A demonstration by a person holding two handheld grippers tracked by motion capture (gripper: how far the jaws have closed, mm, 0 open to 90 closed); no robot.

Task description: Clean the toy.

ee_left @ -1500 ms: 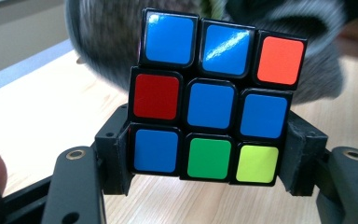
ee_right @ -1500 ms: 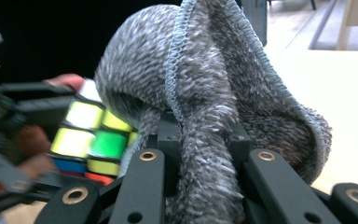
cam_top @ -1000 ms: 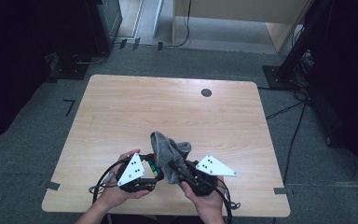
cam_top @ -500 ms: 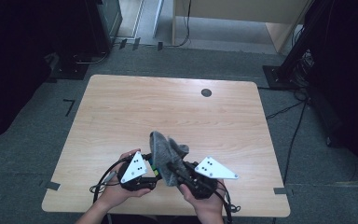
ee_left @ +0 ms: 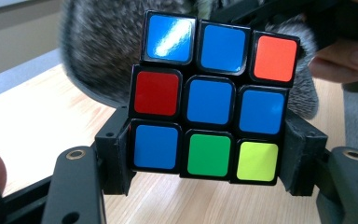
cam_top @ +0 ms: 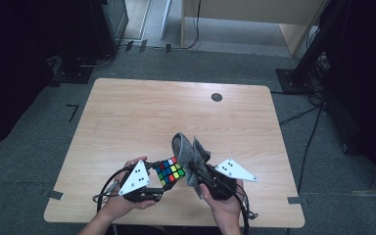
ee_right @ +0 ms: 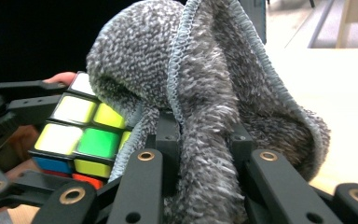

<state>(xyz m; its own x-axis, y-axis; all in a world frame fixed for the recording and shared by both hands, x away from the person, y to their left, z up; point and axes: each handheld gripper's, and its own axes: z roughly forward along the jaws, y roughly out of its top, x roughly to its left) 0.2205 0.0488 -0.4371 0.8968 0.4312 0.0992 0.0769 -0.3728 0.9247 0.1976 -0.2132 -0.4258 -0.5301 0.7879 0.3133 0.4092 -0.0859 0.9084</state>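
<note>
1. The left gripper (ee_left: 207,158) is clenched on the puzzle cube (ee_left: 212,98): in the left gripper view its two black jaws press the cube's lower left and lower right sides, just below the middle of the frame.
2. The right gripper (ee_right: 200,140) is clamped on the grey cloth (ee_right: 205,84): in the right gripper view a bunched fold of it is squeezed between the jaws at the bottom centre, and the rest billows up to the top of the frame.
3. In the high view both grippers sit in the lower middle of the frame, near the close edge of the wooden table (cam_top: 142,112). The left gripper (cam_top: 152,178) is held by the left hand (cam_top: 122,203), the right gripper (cam_top: 198,174) by the right hand (cam_top: 225,208).
4. The cube (cam_top: 170,171) lies between the two grippers in the high view, and the cloth (cam_top: 188,156) stands just to its right, touching it.
5. In the right gripper view the cloth drapes over the cube's (ee_right: 81,135) right side, at the left of the frame.
6. The face towards the left gripper's camera is mostly blue, with one red, one orange, one green and one yellow tile.
7. A small dark round grommet (cam_top: 217,97) sits in the tabletop, upper right of centre in the high view, well apart from the hands.
</note>
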